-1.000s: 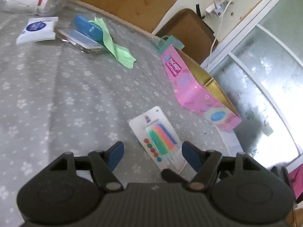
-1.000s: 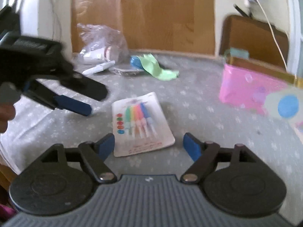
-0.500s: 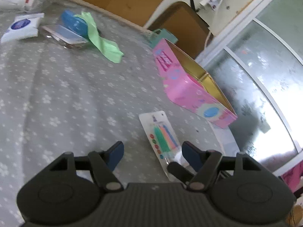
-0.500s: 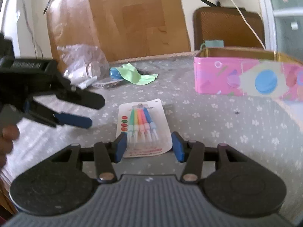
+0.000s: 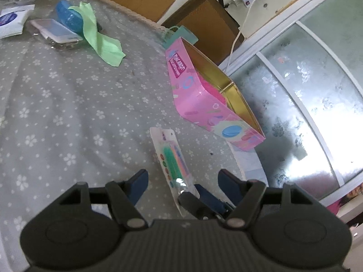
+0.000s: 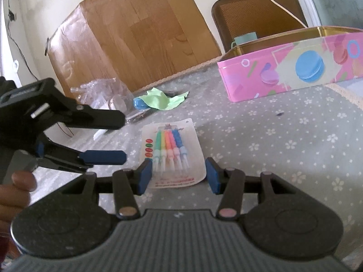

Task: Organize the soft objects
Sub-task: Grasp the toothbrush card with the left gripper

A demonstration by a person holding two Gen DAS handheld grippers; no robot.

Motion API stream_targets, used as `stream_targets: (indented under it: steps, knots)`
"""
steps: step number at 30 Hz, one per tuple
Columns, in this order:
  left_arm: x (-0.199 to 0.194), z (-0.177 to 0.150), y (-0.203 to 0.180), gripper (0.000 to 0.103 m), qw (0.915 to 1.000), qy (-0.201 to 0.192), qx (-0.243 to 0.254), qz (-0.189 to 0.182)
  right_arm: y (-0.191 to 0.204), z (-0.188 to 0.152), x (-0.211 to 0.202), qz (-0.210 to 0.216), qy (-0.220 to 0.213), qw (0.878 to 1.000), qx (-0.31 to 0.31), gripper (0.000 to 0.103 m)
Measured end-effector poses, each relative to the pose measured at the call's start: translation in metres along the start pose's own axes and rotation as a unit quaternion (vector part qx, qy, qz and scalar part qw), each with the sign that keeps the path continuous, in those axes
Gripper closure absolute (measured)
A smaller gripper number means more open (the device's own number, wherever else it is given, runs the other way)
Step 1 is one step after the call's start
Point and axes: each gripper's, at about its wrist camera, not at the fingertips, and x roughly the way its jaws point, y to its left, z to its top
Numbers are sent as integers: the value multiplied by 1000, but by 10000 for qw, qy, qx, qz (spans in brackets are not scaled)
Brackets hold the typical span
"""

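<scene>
A card of coloured candles [image 6: 172, 151] lies on the grey flowered bedspread [image 6: 295, 147]. My right gripper [image 6: 179, 176] is shut on the card's near end, with a blue pad pressing on each side edge. In the left wrist view the same candle card [image 5: 172, 156] stands tilted on its edge, with a right finger [image 5: 199, 201] at its near end. My left gripper [image 5: 183, 181] is open and holds nothing, just left of the card; the right wrist view shows this left gripper [image 6: 122, 136] hovering beside it. An open pink tin [image 5: 199, 99] stands beyond the card.
A green cloth [image 5: 97, 38] drapes over a blue case [image 5: 65, 13] and a phone [image 5: 54, 31] at the far side. A wipes pack [image 5: 11, 20] and a clear plastic bag [image 6: 102, 93] lie far left. A brown chair [image 5: 204, 15] and glass door [image 5: 306, 90] stand past the tin.
The right jaws closed from wide apart onto the candle card's edges. The right gripper rolled, and the card now looks tipped up on one side. The left gripper shifted slightly.
</scene>
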Motion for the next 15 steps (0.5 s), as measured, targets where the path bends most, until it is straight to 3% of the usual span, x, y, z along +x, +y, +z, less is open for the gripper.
stream_targets:
  steps: [6, 7, 8, 13, 15]
  knots:
    - [32, 5, -7, 33, 9995, 282, 128, 30, -5, 3, 0, 137, 72, 9999, 4, 49]
    - [38, 5, -8, 37, 9993, 339, 175, 35, -7, 4, -1, 177, 82, 9998, 38, 49]
    - [42, 4, -10, 49, 9991, 368, 223, 33, -9, 4, -1, 213, 90, 9997, 69, 49]
    - [60, -1, -15, 76, 9981, 475, 387, 40, -9, 7, -4, 145, 64, 9999, -8, 50]
    - [59, 3, -18, 77, 9982, 434, 415, -35, -9, 13, -9, 95, -123, 9998, -108, 50]
